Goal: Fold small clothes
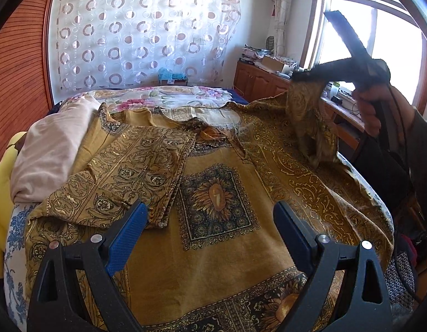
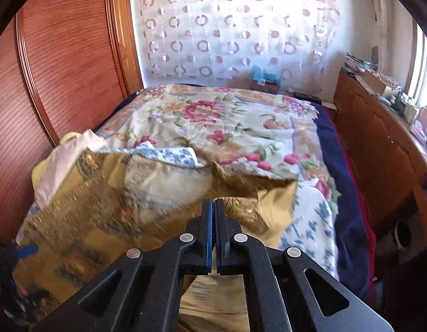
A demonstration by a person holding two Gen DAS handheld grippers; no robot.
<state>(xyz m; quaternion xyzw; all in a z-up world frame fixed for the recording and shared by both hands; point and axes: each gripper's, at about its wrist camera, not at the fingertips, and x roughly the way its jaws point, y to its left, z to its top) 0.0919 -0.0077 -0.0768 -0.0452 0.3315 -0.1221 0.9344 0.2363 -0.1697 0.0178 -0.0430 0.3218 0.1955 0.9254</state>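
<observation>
Bedroom bed (image 2: 230, 116) is carrying the gold shirt (image 1: 213, 221) spread flat, one sleeve (image 1: 130, 171) already lying folded over it, right gripper (image 1: 307, 76) pinching the other sleeve (image 1: 310, 121) closed, left gripper (image 1: 210, 227) hovering open above the shirt.

A floral bedspread (image 2: 219, 121) covers the bed beneath a circle-patterned sheer curtain (image 1: 141, 33), with a reddish wooden wardrobe (image 2: 64, 63) at left and a cluttered wooden cabinet (image 1: 257, 81) beside the bright window (image 1: 379, 49).
</observation>
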